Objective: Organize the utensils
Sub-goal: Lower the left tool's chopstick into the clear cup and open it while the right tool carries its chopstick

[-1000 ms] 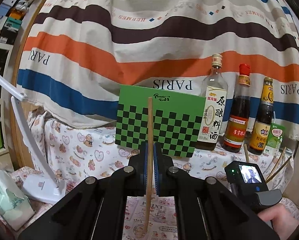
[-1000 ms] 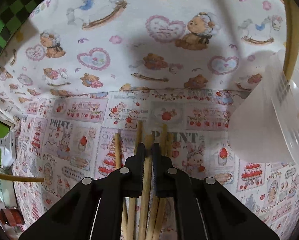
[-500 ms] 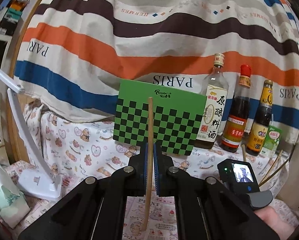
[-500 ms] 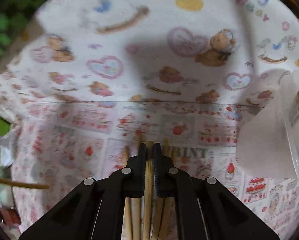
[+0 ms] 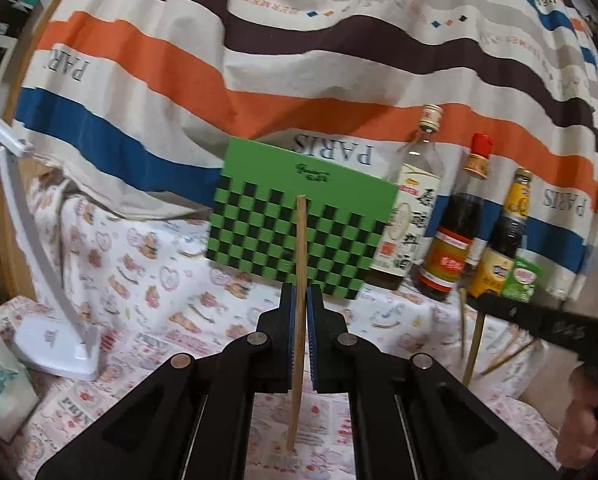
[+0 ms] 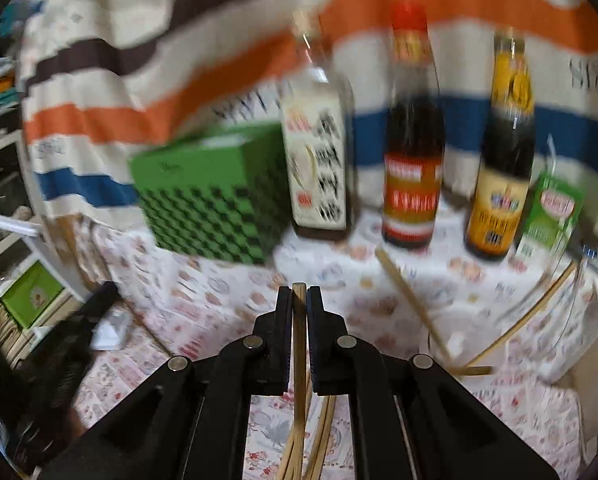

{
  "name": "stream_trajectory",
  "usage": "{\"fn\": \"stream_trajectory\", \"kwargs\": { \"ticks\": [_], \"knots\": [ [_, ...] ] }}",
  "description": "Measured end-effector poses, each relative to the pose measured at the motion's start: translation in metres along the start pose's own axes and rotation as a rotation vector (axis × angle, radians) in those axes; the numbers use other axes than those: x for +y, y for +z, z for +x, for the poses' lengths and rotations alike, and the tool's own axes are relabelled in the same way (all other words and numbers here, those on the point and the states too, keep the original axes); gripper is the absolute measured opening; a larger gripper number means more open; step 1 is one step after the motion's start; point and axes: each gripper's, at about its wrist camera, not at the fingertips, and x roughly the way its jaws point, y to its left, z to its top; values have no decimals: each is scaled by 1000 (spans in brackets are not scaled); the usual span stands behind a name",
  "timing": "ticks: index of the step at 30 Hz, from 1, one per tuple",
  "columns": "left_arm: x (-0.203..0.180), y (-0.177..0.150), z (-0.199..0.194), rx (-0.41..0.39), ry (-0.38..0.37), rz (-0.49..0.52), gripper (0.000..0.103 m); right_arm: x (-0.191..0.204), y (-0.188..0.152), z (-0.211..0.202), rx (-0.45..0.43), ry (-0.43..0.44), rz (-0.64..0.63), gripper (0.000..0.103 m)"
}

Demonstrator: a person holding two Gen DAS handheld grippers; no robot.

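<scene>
Two chopsticks are now held off the table, one in each hand-held gripper. A second ago the right hand-held gripper (image 6: 299, 300) was pressed low over a bundle of loose chopsticks (image 6: 319, 436) on the printed cloth; now it has been raised and tipped up, and the bottles (image 6: 413, 152) and the green checkered box (image 6: 211, 196) at the far side are swung into its blurred view. Its jaws are closed on a single chopstick (image 6: 299, 344), while the rest of the bundle is left lying below on the table (image 6: 399, 292).

The left hand-held gripper (image 5: 300, 308) has hardly been moved: it is clamped shut on an upright chopstick (image 5: 300, 264), held in front of the checkered box.

To the right, a clear cup is seen with several chopsticks (image 6: 415, 312) already leaning inside; its rim is too blurred to be placed exactly. The lift is judged to mean a clean pick, so a carry to that cup is likely next.
</scene>
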Motion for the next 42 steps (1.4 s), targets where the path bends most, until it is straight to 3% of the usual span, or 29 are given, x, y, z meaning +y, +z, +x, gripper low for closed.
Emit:
{"fn": "stream_trajectory", "kwargs": {
  "ticks": [6,11,14,18,22,26,33,42],
  "knots": [
    [-13,-1,-7,-6,-90,0,5,-18,-1,-46,-133,27,21,8],
    [-29,-4,-14,-21,-118,38,5,-45,8,-68,-197,32,75,8],
    [-42,-3,-16,-24,-171,60,4,-63,14,-96,-295,42,101,8],
    [-70,6,-19,-64,-164,140,5,-85,19,-137,-440,25,129,8],
    [-103,19,-21,-76,-211,160,5,-116,23,-154,-484,-22,247,8],
    [-144,21,-29,-136,-232,221,5,-139,22,-163,-543,-79,298,8],
    [-191,35,-22,-200,-249,261,5,-163,22,-154,-525,-154,331,8],
    [-200,47,23,-212,-277,113,5,-185,23,-128,-449,-211,328,8]
  ]
}}
